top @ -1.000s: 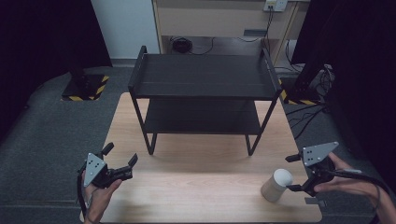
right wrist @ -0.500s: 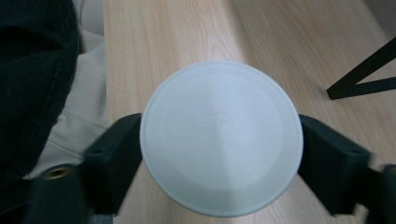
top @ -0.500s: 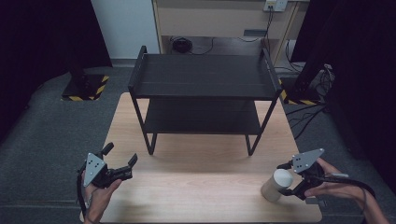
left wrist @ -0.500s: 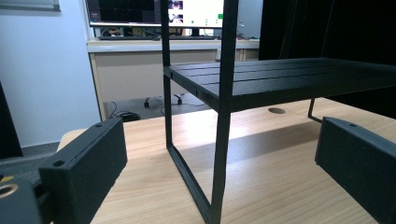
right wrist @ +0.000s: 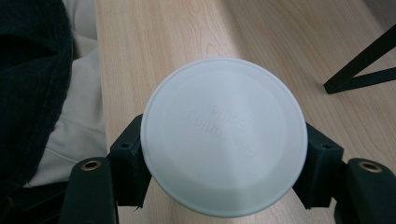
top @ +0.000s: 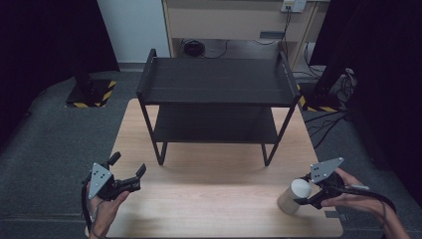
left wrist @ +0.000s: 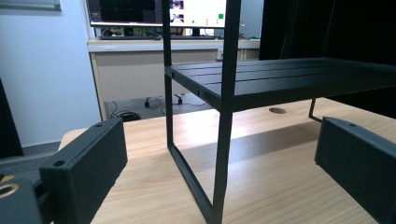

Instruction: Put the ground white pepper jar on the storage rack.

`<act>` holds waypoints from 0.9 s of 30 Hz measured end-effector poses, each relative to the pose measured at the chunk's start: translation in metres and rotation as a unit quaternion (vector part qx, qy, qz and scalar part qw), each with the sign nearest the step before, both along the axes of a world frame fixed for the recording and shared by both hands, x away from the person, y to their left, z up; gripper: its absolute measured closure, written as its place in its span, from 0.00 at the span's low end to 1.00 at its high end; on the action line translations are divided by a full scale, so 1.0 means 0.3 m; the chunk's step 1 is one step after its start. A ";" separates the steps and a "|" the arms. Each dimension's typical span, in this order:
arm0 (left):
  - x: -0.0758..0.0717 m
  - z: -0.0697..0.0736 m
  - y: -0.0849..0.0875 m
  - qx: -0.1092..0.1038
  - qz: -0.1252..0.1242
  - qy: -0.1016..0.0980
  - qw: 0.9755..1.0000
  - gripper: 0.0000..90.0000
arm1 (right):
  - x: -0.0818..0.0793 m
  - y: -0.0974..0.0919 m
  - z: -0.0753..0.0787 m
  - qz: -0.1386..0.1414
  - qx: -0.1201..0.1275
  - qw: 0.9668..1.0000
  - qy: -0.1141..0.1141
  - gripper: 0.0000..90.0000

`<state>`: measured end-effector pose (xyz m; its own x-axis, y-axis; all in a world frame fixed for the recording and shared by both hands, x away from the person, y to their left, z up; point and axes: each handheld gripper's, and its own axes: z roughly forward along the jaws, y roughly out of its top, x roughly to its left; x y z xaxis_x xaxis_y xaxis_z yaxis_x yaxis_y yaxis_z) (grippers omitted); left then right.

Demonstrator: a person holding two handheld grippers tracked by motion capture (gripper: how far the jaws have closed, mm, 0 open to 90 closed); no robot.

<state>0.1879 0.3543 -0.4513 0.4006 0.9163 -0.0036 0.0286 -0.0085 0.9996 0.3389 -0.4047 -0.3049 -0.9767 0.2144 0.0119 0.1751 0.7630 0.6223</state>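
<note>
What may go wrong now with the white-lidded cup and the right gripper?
The cup stands near the table's front right corner, so a push might send it off. The right gripper flanks it just under the wide lid; whether it grips is unclear, so it might slip when lifted.

Your light wooden worktop (top: 214, 194) carries a black two-tier metal shelf rack (top: 215, 99) toward its far half, both tiers bare, and a white-lidded cylindrical container (top: 293, 196) standing upright near your right-hand front corner.
</note>
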 end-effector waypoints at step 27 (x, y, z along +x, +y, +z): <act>0.002 0.002 0.011 -0.001 -0.002 -0.005 1.000 0.02 | -0.044 0.134 0.693 0.036 0.026 0.997 -0.061 0.37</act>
<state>0.1885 0.3578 -0.4508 0.4049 0.9144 -0.0013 0.0191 -0.0070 0.9998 0.3256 -0.3644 -0.0970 -0.9843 0.1463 -0.0983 0.0422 0.7369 0.6747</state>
